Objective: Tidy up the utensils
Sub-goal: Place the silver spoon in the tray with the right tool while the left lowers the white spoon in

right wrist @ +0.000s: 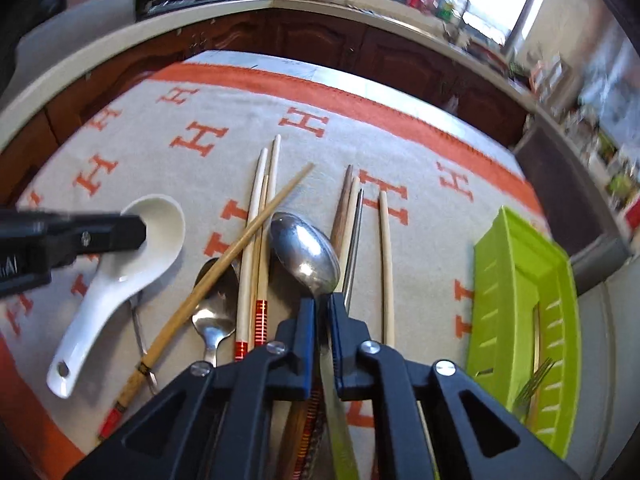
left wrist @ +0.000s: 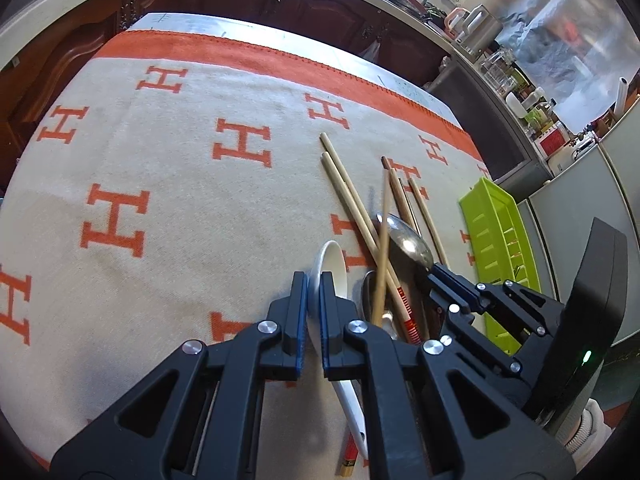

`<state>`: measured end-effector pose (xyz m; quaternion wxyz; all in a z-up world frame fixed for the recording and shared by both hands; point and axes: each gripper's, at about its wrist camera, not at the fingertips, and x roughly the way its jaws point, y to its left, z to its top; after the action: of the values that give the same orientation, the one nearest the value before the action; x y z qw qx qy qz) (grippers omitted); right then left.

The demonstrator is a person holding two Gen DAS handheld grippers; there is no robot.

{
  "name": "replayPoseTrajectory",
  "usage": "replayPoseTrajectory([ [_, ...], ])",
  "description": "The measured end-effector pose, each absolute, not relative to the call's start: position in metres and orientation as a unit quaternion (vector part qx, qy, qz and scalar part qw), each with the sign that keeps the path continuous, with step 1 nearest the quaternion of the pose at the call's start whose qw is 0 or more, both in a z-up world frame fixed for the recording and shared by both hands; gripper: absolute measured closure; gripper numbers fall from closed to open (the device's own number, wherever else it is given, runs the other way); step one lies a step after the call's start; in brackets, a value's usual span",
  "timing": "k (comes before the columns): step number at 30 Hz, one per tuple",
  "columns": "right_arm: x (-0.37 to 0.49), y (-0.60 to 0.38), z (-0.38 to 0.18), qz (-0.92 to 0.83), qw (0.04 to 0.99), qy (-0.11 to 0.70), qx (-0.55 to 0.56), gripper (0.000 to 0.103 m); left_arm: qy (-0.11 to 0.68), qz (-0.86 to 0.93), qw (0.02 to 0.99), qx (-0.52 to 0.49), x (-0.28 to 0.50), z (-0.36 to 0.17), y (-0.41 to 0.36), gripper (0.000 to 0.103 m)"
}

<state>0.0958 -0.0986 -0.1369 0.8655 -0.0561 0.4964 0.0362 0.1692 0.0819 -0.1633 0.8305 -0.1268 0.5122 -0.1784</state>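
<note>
My left gripper (left wrist: 313,286) is shut on the bowl rim of a white ceramic spoon (left wrist: 334,264), whose handle runs back under the fingers. In the right wrist view the same spoon (right wrist: 120,276) lies at the left, the left gripper's tip inside its bowl. My right gripper (right wrist: 322,304) is shut on the neck of a large metal spoon (right wrist: 304,248), bowl pointing away. Several wooden chopsticks (right wrist: 256,240) lie crossed between the two spoons. A smaller metal spoon (right wrist: 212,316) lies under them.
A lime-green slotted tray (right wrist: 500,300) stands at the right edge of the table, with a fork (right wrist: 536,380) inside. An orange-and-cream cloth with H marks (left wrist: 160,200) covers the table. Dark cabinets and a cluttered counter (left wrist: 500,60) run behind it.
</note>
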Motion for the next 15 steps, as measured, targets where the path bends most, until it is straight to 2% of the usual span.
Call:
replayPoseTrajectory([
  [7, 0.093, -0.152, -0.130, 0.063, 0.843, 0.517, 0.133, 0.100, 0.504, -0.187, 0.834, -0.124, 0.159, -0.151, 0.083, 0.100],
  [15, 0.075, -0.174, -0.123, 0.079, 0.834, 0.506, 0.208, 0.100, 0.494, -0.205, 0.838, -0.111, 0.142, -0.130, 0.066, 0.099],
])
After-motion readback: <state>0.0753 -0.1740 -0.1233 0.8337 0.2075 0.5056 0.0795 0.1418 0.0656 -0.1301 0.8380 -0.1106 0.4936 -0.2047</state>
